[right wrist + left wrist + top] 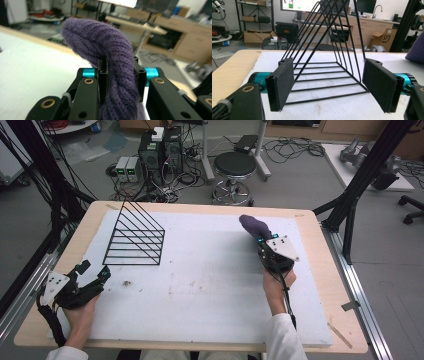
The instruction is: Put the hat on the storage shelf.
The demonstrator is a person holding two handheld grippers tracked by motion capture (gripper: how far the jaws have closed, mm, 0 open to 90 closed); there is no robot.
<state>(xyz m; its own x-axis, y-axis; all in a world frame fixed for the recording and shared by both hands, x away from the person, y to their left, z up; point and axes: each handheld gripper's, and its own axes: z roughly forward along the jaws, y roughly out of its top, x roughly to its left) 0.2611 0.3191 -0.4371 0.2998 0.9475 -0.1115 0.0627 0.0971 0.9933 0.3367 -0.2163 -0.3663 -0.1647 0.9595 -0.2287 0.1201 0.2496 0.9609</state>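
Right tongs (261, 241): pinching a purple knit cloth (255, 226), pads pressed on both its sides in the right gripper view (119, 82); the cloth (100, 42) bulges up past the pads and droops over to one side
Left tongs (94, 269): spread wide, nothing between the pads (left gripper view (329, 85) looks straight through the gap)
Cloth place: held up over the right far part of the white mat (210, 285), well apart from the rack
Wire rack (135, 236): black, triangular, standing on the mat's left far part; in the left gripper view it (329, 50) sits just beyond the open pads, not touching them
Left hand (82, 312): near the counter's left front edge, tongs aimed toward the rack
Right hand (277, 285): over the mat's right side, sleeve white
Counter (320, 285): light wood, mat covers most of it
Background: stool (234, 167) and computer boxes (160, 150) on the floor beyond the far edge
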